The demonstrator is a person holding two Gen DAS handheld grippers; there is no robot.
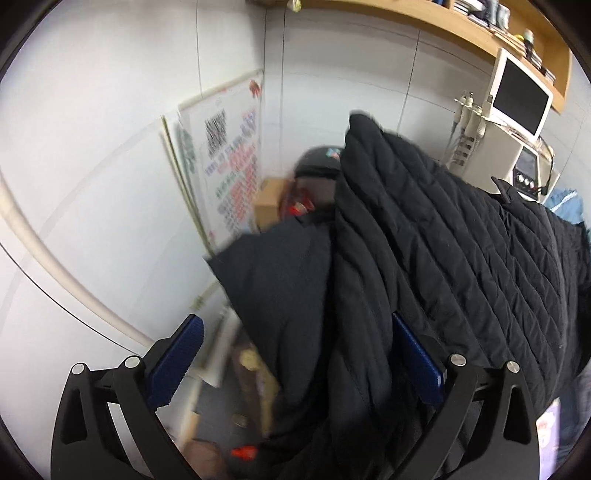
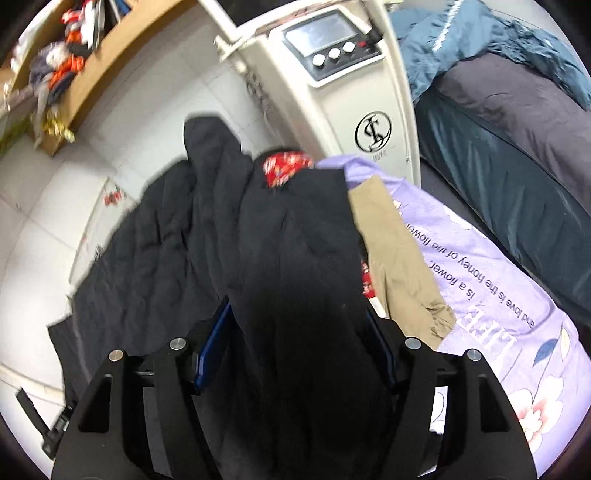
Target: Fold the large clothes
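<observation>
left wrist view: the left tongs (image 1: 295, 354) are spread wide, blue pads far apart. the black quilted coat (image 1: 443, 240) hangs between and past them, brushing the right-hand pad, but nothing is pinching it. the coat is heaped over a pile, one end sticking up toward the white tiled wall (image 1: 110, 147). behind it in the corner there's a cardboard box (image 1: 269, 203), flaps open, can't tell what's in it, something red and blurry sits just beside it. a printed poster board (image 1: 229, 166) leans on the wall next to the box. up top a wooden shelf (image 1: 461, 26) carries stacked stuff, too small to make out. a beige machine with a dark screen (image 1: 517, 110) stands to the right.

right wrist view: the right tongs (image 2: 299, 343) sit about halfway apart, with a thick fold of the same coat (image 2: 288, 258) filling the gap. whether the pads are actually pressing it i can't tell. the coat lies on a bed, across a lilac flower-print quilt (image 2: 498, 288) with lettering, beside a tan garment (image 2: 399, 266) and a bit of red patterned fabric (image 2: 284, 166). a teal blanket (image 2: 498, 155) lies further over. the wooden shelf (image 2: 110, 66) holds a jumble of orange, white and dark things.
</observation>
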